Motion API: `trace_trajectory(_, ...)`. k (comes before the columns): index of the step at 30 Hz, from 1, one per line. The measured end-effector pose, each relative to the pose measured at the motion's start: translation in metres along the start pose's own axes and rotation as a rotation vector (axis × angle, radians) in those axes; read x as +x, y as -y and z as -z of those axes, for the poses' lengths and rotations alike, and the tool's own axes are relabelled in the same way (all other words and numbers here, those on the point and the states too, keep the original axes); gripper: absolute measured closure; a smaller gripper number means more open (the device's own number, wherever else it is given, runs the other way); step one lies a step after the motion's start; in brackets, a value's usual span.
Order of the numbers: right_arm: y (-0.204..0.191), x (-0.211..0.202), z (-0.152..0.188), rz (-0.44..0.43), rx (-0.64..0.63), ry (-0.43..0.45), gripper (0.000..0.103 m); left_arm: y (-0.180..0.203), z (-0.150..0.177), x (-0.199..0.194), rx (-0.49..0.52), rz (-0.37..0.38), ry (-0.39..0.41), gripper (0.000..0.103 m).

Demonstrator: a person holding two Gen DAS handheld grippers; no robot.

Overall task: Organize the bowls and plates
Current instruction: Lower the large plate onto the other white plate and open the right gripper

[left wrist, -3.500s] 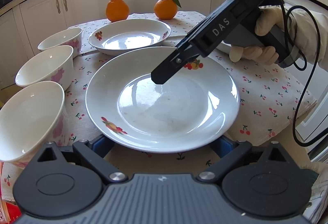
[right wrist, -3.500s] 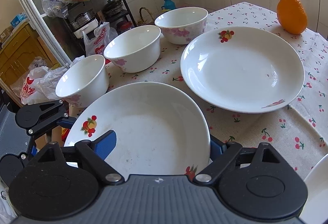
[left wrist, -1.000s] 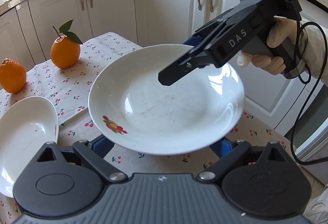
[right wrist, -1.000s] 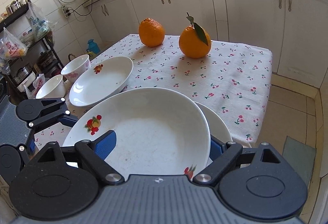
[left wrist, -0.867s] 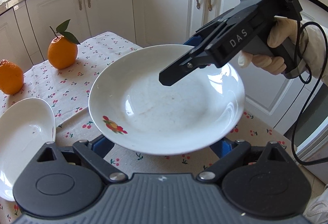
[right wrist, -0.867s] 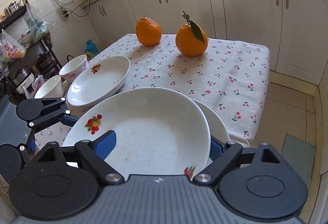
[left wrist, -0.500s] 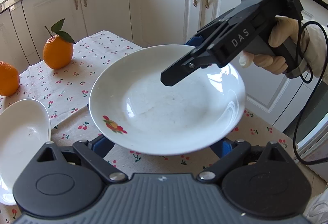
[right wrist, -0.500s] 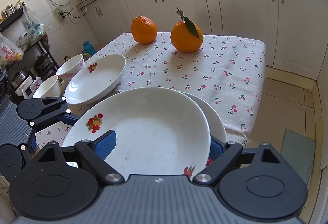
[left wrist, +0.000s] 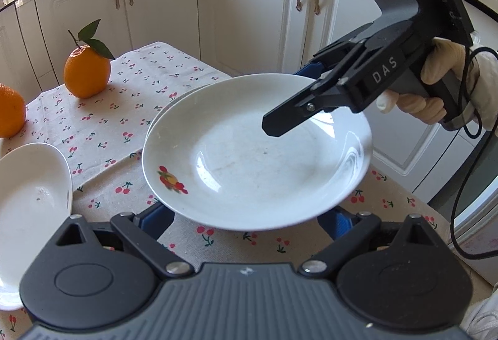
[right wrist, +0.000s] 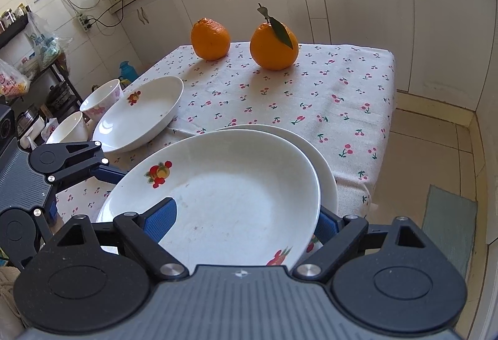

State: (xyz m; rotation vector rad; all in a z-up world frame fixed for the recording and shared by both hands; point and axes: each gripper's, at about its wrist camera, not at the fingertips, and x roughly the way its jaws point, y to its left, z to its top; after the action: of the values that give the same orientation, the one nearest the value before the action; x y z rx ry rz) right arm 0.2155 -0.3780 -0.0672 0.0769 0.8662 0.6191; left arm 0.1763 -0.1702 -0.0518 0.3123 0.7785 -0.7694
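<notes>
- Desk under a cherry-print cloth fills mid-frame.
- Fruit-print plate, centre frame, hangs just over a second plate at the desk's near corner.
- Right gripper jaws pinch its near rim; left gripper jaws grip the opposite rim.
- Two oranges sit upper centre.
</notes>
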Motion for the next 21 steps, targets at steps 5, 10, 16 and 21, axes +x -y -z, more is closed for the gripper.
trace_trajectory(5, 0.000, -0.002, 0.003, 0.006, 0.014, 0.002, 0.009, 0.001, 0.002, -0.001, -0.004, 0.001, 0.009, 0.004)
trace_trajectory(10, -0.002, -0.006, 0.006, 0.025, 0.028, 0.005, 0.009, 0.001, 0.003, -0.001, -0.008, -0.001, 0.018, 0.004)
trace_trajectory(16, -0.007, -0.010, 0.006, 0.061, 0.032, -0.001, 0.009, 0.002, 0.005, -0.003, -0.007, -0.008, 0.032, 0.004)
trace_trajectory(21, -0.012, -0.012, 0.005, 0.107, 0.043, -0.002, 0.009, 0.004, 0.006, -0.003, -0.010, -0.011, 0.044, 0.004)
